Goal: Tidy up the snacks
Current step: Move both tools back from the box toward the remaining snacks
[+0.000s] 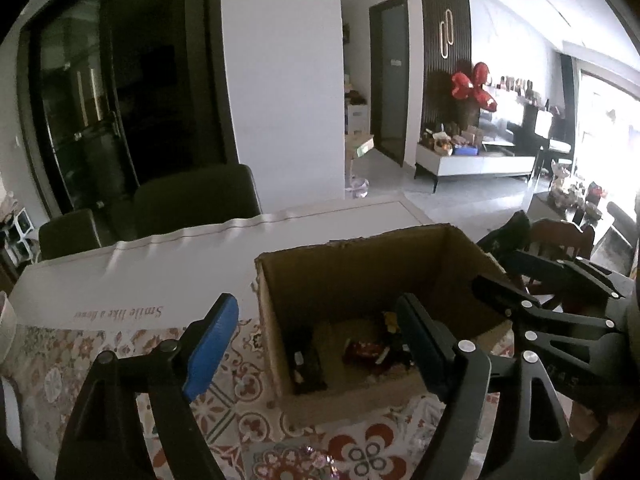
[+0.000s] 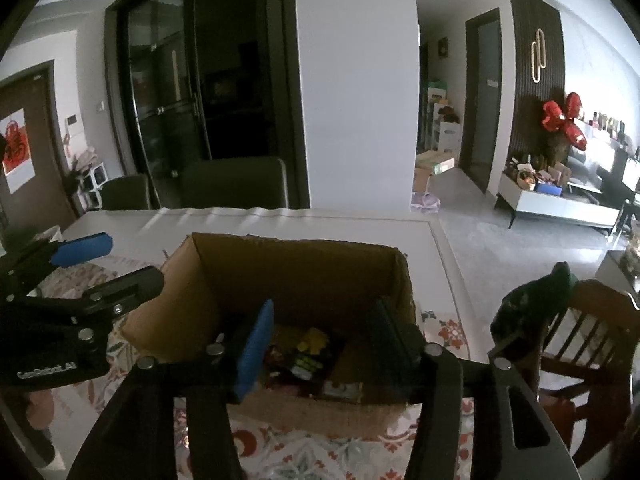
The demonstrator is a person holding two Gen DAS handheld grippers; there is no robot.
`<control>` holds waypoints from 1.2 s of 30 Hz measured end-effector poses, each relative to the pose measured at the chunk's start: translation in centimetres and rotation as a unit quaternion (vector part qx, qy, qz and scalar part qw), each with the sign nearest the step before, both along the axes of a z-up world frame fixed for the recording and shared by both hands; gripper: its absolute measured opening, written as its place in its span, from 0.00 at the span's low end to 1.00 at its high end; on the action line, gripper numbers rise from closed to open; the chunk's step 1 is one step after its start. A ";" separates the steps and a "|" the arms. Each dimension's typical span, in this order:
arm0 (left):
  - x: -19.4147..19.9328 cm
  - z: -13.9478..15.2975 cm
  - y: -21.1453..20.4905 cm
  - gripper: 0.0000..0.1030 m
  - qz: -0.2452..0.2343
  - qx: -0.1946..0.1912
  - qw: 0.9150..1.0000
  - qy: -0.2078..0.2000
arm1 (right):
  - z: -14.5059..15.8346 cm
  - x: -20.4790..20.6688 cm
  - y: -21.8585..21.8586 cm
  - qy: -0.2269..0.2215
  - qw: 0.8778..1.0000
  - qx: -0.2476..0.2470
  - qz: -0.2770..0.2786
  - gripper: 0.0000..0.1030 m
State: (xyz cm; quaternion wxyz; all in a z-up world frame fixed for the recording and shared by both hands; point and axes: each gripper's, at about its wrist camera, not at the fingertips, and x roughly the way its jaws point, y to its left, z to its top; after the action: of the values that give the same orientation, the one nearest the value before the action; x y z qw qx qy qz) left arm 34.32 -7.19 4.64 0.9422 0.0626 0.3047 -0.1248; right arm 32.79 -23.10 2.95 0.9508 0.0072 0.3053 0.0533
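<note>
An open cardboard box (image 1: 360, 264) stands on a table with a patterned cloth (image 1: 240, 380); it also shows in the right wrist view (image 2: 304, 268). Several snack packs lie inside, among them a red packet (image 1: 366, 352), a dark packet (image 1: 306, 364) and a yellow-and-dark pack (image 2: 314, 344). My left gripper (image 1: 316, 344) is open and empty, straddling the box's left wall. My right gripper (image 2: 324, 344) is open and empty over the box's front rim. Each gripper shows in the other's view, the right one (image 1: 532, 304) and the left one (image 2: 100, 264).
Dark chairs (image 1: 196, 200) stand behind the table's far edge. A wooden chair (image 2: 592, 336) with a dark object on its back stands to the right. A white pillar (image 2: 356, 80), a TV cabinet (image 1: 472, 160) and open floor lie beyond.
</note>
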 end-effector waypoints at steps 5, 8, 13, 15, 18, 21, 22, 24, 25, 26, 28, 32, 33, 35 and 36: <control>-2.8 0.3 1.1 0.80 0.008 -0.001 1.000 -0.021 | 0.6 -2.0 0.2 -0.002 1.000 0.000 -0.005 0.53; -4.7 0.2 2.1 0.80 0.021 -0.009 0.999 -0.035 | 0.9 -3.7 0.6 -0.016 1.000 -0.008 -0.011 0.53; -7.2 -0.1 3.0 0.80 0.030 -0.015 0.998 -0.049 | 1.0 -6.3 1.4 -0.035 0.999 -0.026 -0.014 0.53; -8.1 -0.4 3.2 0.80 0.034 -0.013 0.998 -0.053 | 0.8 -7.3 1.9 -0.039 0.999 -0.029 -0.012 0.53; -9.1 -1.0 3.4 0.80 0.040 -0.009 0.998 -0.054 | 0.1 -8.5 2.3 -0.038 0.999 -0.031 -0.009 0.53; -10.0 -2.1 3.8 0.80 0.047 -0.002 0.998 -0.052 | -0.8 -9.3 2.5 -0.031 0.999 -0.035 -0.008 0.53; -10.1 -2.5 3.9 0.80 0.048 0.001 0.998 -0.048 | -1.1 -9.4 2.7 -0.029 0.999 -0.036 -0.009 0.53; -10.3 -3.2 3.9 0.80 0.048 0.002 0.998 -0.036 | -1.9 -9.6 2.7 -0.018 0.999 -0.035 -0.007 0.53; -10.3 -3.6 3.9 0.80 0.047 0.001 0.998 -0.030 | -2.5 -9.7 2.7 -0.010 0.999 -0.032 -0.005 0.53; -10.4 -4.1 4.0 0.80 0.046 0.000 0.999 -0.024 | -2.8 -9.8 2.9 -0.005 1.000 -0.031 -0.004 0.53; -10.6 -4.9 4.1 0.80 0.046 0.001 0.999 -0.010 | -3.7 -9.9 3.0 0.008 1.000 -0.029 -0.003 0.53; -10.8 -6.8 4.2 0.80 0.045 0.003 0.999 0.016 | -5.3 -10.2 2.9 0.031 0.999 -0.023 -0.003 0.53; -10.9 -7.2 4.1 0.80 0.045 0.004 0.999 0.022 | -5.7 -10.3 3.1 0.037 0.999 -0.024 -0.002 0.53; -10.9 -8.2 4.1 0.80 0.044 0.006 0.998 0.033 | -6.5 -10.4 3.1 0.050 0.998 -0.025 0.000 0.53; -10.8 -8.9 4.0 0.80 0.044 0.008 0.998 0.042 | -6.9 -10.4 3.2 0.056 0.998 -0.026 0.000 0.53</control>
State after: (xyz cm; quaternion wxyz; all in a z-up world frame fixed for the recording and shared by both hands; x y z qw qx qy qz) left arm 23.53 -3.17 -4.22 0.9327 0.0512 0.3472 -0.0832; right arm 22.39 -19.91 -3.92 0.9320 -0.0143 0.3595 0.0451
